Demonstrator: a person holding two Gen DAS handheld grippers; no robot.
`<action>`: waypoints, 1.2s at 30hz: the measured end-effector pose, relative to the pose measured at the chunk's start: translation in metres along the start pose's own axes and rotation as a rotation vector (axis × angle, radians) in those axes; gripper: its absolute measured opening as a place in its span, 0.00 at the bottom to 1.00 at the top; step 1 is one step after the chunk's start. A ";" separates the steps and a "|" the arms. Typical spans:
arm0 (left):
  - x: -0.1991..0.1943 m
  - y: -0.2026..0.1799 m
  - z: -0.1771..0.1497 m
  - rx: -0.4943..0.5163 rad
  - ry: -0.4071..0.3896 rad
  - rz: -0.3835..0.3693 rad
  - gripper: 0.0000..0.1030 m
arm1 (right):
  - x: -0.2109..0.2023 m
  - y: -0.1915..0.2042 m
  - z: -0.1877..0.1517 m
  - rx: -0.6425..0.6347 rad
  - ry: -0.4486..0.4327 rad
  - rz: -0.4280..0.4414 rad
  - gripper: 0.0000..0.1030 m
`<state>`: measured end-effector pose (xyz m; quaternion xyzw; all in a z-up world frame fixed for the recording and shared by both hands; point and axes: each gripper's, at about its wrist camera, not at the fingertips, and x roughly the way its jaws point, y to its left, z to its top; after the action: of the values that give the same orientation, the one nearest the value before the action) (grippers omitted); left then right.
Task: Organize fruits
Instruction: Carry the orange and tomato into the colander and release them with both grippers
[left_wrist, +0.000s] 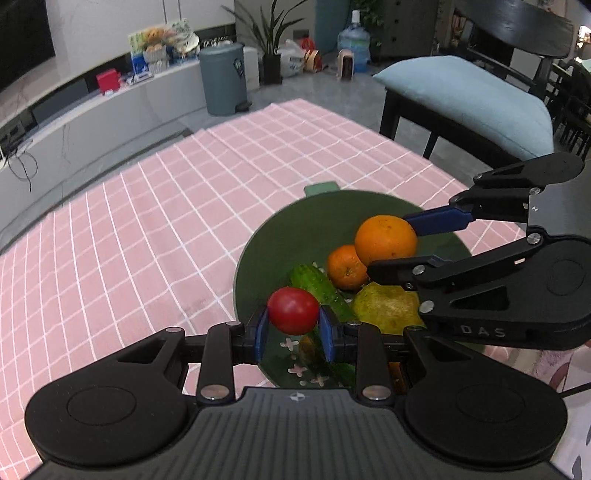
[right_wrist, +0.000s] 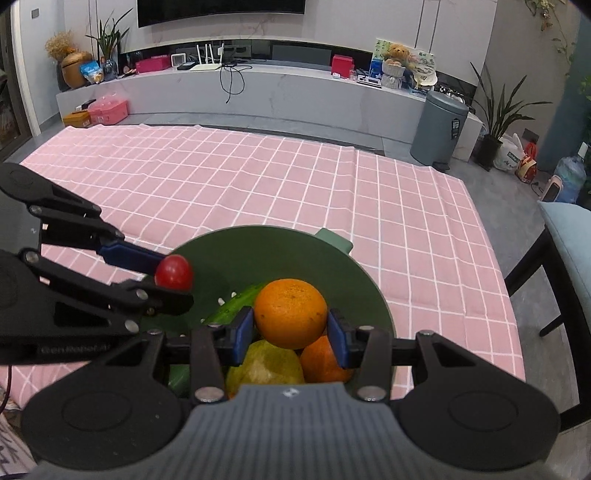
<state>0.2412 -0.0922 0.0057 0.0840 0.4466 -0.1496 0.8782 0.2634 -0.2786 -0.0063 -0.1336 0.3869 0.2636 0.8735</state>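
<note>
A: We see our left hand-held gripper (left_wrist: 293, 334) at the bottom middle of the left wrist view. Its blue pads squeeze a small red tomato (left_wrist: 293, 311) from both sides.

B: Yes, and our right hand-held gripper (right_wrist: 291, 334) holds tight to a big orange (right_wrist: 291, 314), right in the middle of the right wrist view.

A: Both fruits hang over the green bowl (left_wrist: 295, 229). The bowl sits on the tabletop with the pink checked cloth (left_wrist: 147, 229).

B: Down in the bowl we see a smaller orange (left_wrist: 345, 266), a green cucumber (left_wrist: 321, 291) and a yellow-green pear (left_wrist: 386, 308). The small orange touches the pear.

A: In the left wrist view, the big orange is to the right of the tomato and higher up.

B: In the right wrist view, the tomato is at the left, over the bowl's rim.

A: At the upper left of our view stands a grey bin (left_wrist: 222, 79).

B: A chair with a blue cushion (left_wrist: 469, 99) is at the upper right, off the tabletop.
</note>
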 end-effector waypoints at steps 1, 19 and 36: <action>0.001 -0.001 0.000 0.002 0.004 -0.001 0.31 | 0.004 0.000 0.001 -0.003 0.003 -0.001 0.39; 0.008 -0.004 -0.008 0.034 0.046 0.007 0.43 | 0.028 0.003 -0.002 -0.045 0.049 0.001 0.40; -0.068 0.006 -0.024 0.025 -0.104 0.025 0.55 | -0.042 0.034 0.015 -0.167 -0.127 -0.021 0.49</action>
<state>0.1869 -0.0665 0.0467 0.0929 0.3972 -0.1483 0.9009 0.2299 -0.2591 0.0342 -0.1928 0.3063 0.2936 0.8847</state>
